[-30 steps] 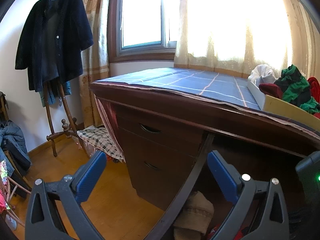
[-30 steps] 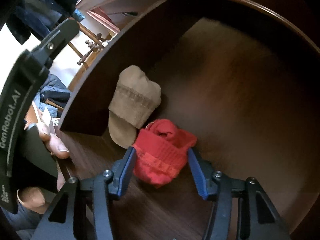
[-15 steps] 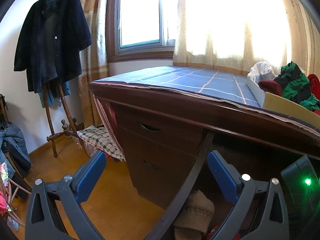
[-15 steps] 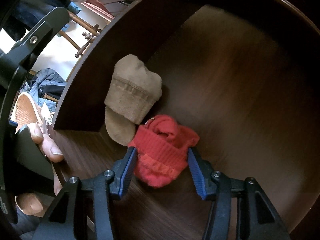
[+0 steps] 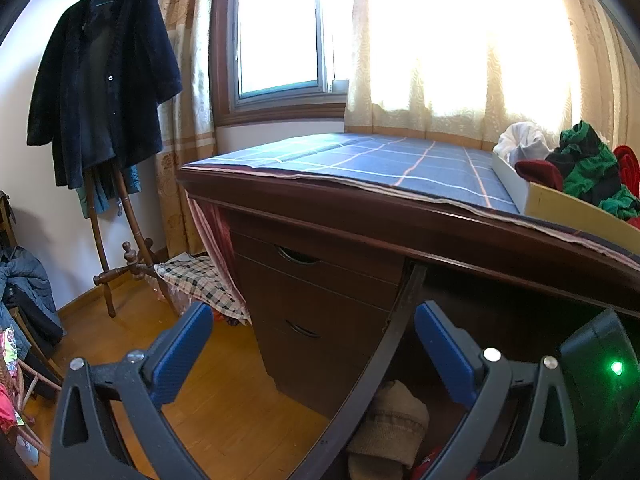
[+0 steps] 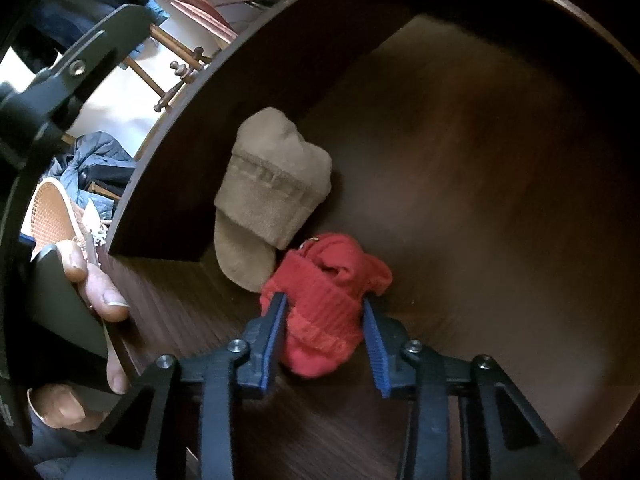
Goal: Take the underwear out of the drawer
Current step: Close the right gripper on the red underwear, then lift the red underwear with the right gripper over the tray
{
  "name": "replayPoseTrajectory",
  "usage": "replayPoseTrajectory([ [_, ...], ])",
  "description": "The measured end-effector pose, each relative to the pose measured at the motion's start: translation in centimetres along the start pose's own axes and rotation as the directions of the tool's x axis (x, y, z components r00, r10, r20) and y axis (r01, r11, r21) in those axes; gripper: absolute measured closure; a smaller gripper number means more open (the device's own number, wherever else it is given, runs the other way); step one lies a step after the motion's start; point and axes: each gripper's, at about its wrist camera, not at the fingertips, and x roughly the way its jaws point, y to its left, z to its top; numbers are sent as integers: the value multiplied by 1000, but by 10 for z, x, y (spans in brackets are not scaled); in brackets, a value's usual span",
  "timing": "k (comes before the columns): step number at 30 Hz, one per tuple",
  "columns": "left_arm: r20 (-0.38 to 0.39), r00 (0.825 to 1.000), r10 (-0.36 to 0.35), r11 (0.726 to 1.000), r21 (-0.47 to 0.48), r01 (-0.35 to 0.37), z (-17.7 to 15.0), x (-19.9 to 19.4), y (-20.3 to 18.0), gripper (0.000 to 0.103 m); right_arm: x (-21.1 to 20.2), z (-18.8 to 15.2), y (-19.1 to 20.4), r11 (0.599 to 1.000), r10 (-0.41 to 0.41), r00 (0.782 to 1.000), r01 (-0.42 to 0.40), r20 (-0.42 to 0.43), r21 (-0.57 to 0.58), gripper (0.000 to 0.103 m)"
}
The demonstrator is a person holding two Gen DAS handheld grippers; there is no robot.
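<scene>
A red rolled underwear bundle [image 6: 324, 280] lies on the dark wooden floor of the open drawer [image 6: 460, 160], beside a tan knitted bundle [image 6: 272, 184] that leans on the drawer's side wall [image 6: 224, 128]. My right gripper [image 6: 323, 306] points steeply down; its jaws have just been closing and both blue pads now press the red bundle's sides. My left gripper [image 5: 308, 336] stands open with nothing held, hovering over the drawer's side rail [image 5: 384, 352]. The tan bundle [image 5: 390, 424] also shows in the left wrist view.
A desk with a blue checked cloth [image 5: 380, 164] carries a box of clothes [image 5: 560, 196]. Closed drawers [image 5: 312, 276] sit to the left. A dark coat [image 5: 100, 92] hangs on a stand. A hand [image 6: 100, 292] holds the left gripper's grip.
The right gripper's jaws have narrowed from standing wide around the red bundle to pressing on it. The left gripper has kept still.
</scene>
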Motion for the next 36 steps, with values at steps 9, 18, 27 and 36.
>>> replayPoseTrajectory([
  [9,3,1000,1,1000,10,-1,0,0,-4,0,-16,-8,-11,999,9,996,-13,89,47,76],
  [18,8,1000,10,1000,26,-10,0,-1,-7,0,-49,-35,-53,986,48,973,-82,224,143,78],
  [27,16,999,30,998,57,-31,-1,-3,-11,0,-75,-69,-87,967,1,946,-83,324,240,78],
  [36,19,999,37,997,67,-38,-1,-3,-12,0,-114,-105,-103,955,-99,886,-43,454,293,78],
])
